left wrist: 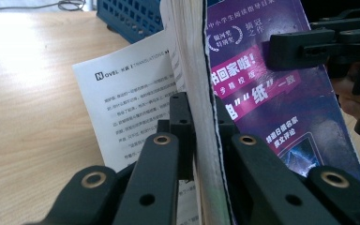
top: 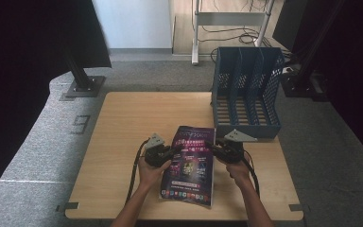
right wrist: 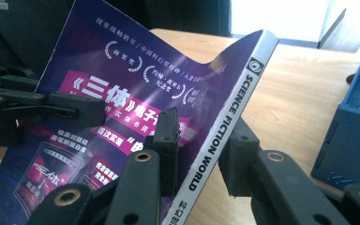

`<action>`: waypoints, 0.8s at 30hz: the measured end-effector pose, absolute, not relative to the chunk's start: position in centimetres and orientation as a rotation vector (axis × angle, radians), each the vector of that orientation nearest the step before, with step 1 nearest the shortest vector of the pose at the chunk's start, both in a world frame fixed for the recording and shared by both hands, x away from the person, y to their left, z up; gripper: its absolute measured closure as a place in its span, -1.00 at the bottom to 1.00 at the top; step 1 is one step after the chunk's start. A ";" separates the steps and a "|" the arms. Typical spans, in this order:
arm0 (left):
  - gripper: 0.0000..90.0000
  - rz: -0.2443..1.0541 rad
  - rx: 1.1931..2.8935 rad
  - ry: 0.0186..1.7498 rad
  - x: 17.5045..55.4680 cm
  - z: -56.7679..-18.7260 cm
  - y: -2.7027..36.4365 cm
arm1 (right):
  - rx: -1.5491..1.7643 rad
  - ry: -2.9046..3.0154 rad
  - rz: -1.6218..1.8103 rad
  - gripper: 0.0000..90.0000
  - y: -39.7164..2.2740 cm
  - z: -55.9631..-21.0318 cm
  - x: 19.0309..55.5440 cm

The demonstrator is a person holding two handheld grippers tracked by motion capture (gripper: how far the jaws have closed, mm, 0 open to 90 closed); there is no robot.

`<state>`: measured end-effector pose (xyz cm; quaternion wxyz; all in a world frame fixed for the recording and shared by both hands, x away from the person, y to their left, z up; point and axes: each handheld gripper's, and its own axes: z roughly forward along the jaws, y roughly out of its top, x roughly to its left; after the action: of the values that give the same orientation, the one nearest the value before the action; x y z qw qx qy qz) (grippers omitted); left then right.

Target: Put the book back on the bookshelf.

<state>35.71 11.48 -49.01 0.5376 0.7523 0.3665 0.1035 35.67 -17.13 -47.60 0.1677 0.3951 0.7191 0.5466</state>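
A purple magazine (top: 189,163) titled "Science Fiction World" is held between both grippers over the wooden table (top: 123,142). My left gripper (top: 172,153) is shut on its open page edge, the pads (left wrist: 180,117) pinching the paper block (left wrist: 199,70). A white inner page (left wrist: 126,103) hangs loose beside it. My right gripper (top: 212,149) clamps the spine side; in its own view the pads (right wrist: 168,136) sit on the cover (right wrist: 122,84) and behind the spine (right wrist: 229,112). The cover bows upward between the two grips. Each gripper view shows the other gripper (left wrist: 300,47) (right wrist: 75,110) across the cover.
A blue slotted file rack (top: 248,94) stands at the table's back right, close behind the right gripper; it also shows as a blue corner (left wrist: 131,18) and a blue wall (right wrist: 351,140). Black stands and cables lie on the floor beyond the table.
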 end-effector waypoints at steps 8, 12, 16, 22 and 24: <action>0.88 0.258 1.791 0.857 35.6 -48.5 11.4 | 1.114 2.025 1.569 0.57 -17.4 -47.2 35.4; 0.89 0.265 1.782 0.851 35.6 -48.3 11.5 | 1.103 2.017 1.577 0.59 -17.4 -47.0 35.3; 0.89 0.268 1.772 0.845 35.5 -48.2 11.6 | 1.091 2.009 1.598 0.61 -17.3 -46.4 35.0; 0.89 0.275 1.768 0.830 35.5 -47.4 11.7 | 1.084 1.993 1.624 0.64 -17.4 -45.9 34.8; 0.89 0.277 1.765 0.824 35.5 -47.0 11.7 | 1.076 1.987 1.630 0.65 -17.5 -45.6 34.7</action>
<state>35.46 11.71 -47.04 0.5540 0.7469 0.3485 0.1173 34.71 -17.48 -45.60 0.1767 0.3800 0.7019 0.5758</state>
